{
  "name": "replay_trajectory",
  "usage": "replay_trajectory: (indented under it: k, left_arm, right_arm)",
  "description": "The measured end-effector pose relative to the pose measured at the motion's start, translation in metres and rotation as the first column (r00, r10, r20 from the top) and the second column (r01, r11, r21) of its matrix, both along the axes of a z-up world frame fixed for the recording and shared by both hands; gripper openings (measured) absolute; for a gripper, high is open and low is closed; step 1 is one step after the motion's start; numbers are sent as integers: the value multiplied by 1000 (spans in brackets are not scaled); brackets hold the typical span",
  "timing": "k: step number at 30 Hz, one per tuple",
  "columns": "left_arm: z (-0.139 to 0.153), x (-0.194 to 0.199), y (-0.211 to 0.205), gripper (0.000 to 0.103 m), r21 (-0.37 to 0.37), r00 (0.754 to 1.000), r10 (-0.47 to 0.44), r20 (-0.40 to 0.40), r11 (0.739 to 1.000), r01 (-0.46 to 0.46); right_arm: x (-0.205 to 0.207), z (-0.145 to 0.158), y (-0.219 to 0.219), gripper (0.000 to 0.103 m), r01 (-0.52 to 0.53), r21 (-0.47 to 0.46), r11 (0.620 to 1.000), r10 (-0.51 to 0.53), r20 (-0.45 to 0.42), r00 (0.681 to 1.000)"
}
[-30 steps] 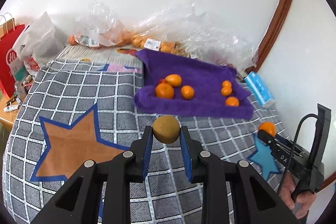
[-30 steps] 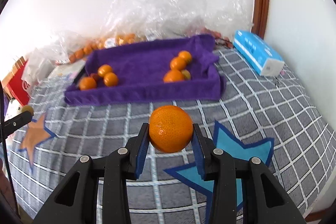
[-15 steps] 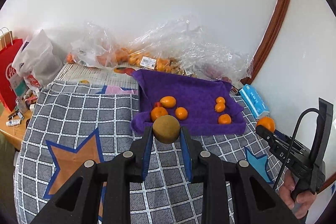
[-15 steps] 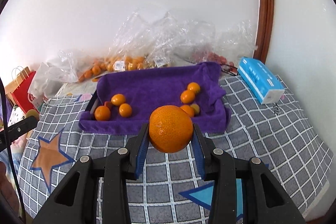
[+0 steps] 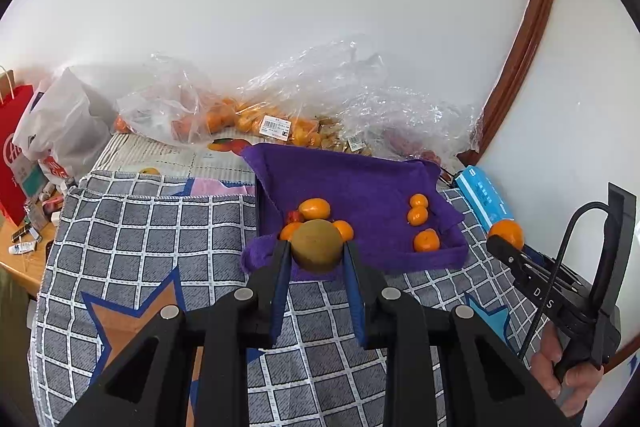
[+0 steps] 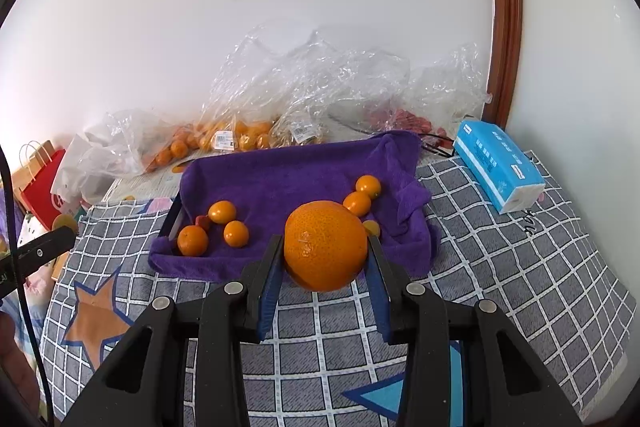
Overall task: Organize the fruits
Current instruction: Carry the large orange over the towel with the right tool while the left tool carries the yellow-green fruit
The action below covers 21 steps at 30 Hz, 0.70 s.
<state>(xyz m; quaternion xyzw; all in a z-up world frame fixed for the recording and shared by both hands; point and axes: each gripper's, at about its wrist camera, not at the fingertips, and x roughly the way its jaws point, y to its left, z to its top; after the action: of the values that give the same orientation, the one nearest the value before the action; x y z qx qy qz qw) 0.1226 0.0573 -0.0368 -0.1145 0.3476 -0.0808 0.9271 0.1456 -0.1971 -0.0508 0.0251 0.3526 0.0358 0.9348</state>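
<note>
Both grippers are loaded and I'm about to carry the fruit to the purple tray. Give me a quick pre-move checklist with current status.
1. Left gripper shut on the brown fruit: ok, both pads press its sides.
2. Right gripper shut on the big orange: ok, held clear of the blanket.
3. Free space in the purple tray: ok, the middle and back are bare.
4. Small oranges already sorted: ok, one cluster on the tray's left, another on its right.
5. Tray's near rim under the draped towel: cannot tell its height.
6. Grippers apart from each other: ok, clear gap in the left wrist view.
</note>
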Motion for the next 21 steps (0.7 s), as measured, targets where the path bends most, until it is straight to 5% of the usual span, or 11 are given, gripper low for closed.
replay_trajectory:
  k: [21]
  left_arm:
    - [-5,70,6,25,-18,999,13,-33,1000,-14]
  right_arm:
    - [55,6,-20,39,24,0,1000,-24,12,1000]
